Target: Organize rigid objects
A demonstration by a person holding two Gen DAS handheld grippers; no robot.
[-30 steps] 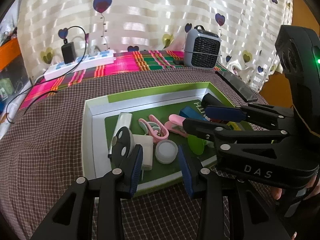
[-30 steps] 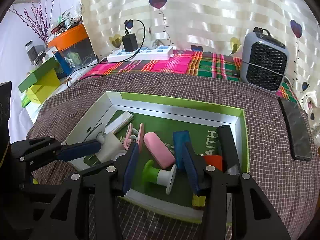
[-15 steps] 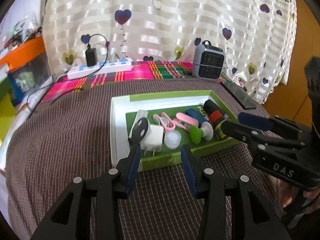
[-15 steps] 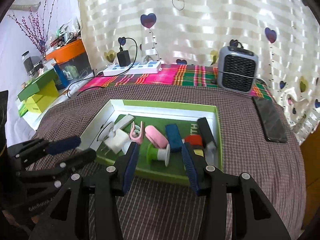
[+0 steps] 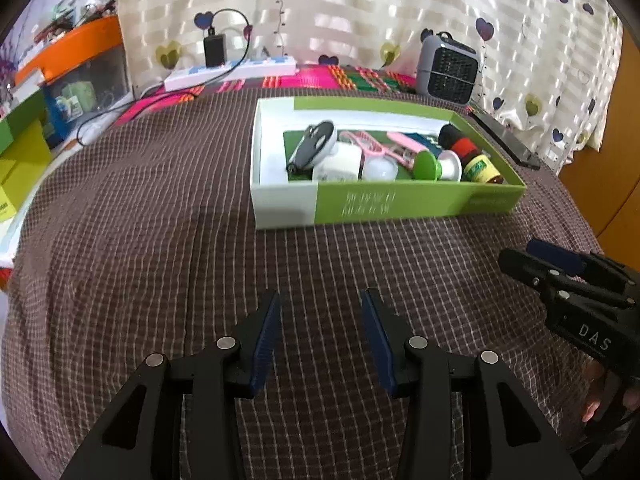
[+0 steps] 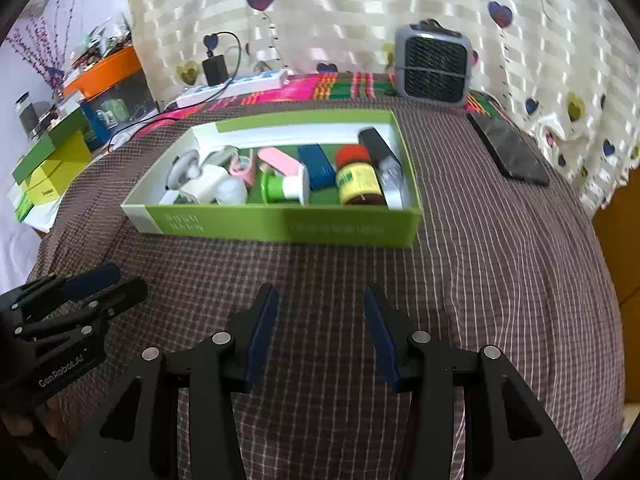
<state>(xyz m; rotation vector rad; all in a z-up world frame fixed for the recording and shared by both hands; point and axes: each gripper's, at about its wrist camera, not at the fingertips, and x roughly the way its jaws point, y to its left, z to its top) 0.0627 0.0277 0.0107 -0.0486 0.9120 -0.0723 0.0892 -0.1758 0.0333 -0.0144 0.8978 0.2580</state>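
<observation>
Left claw (image 5: 320, 300): released, jaws have just been opening, nothing between them. It hangs over bare checked cloth near the front edge of the desk (image 5: 140, 220), well short of the box (image 5: 384, 200).

The task's things all lie inside the green-and-white box, which sits toward the back of the desk, middle to right. Contents, left to right:
- grey-black fob (image 5: 312, 146), leaning on its neighbour. Hard, light, I judge; take it across the narrow body.
- white plug block (image 5: 338, 164). Stiff and square, with flat faces that should give the pads a good hold.
- clear round cap (image 5: 380, 168). Smooth, likely to slip; pinch across the rim.
- pink clips (image 5: 372, 144). Thin plastic, and tangled, so one may drag the other.
- green-and-white spool (image 5: 434, 166), lying on its side. It will roll; grip the waist between the flanges.
- red-capped bottle (image 6: 358, 178) with a yellow label. Probably glass, the heaviest and most fragile piece; hold the body, not the cap.
- black bar (image 6: 380, 152) along the right wall, with little room for a pad beside it.

The box walls are low but will block a flat approach, so I would come from above. The box itself looks like light card and may slide.

Open room: wide cloth left of the box and in front. To the right a phone (image 6: 508, 148) lies near the right edge; less room there.

Right claw (image 6: 320, 292): released, empty, also at the front.
</observation>
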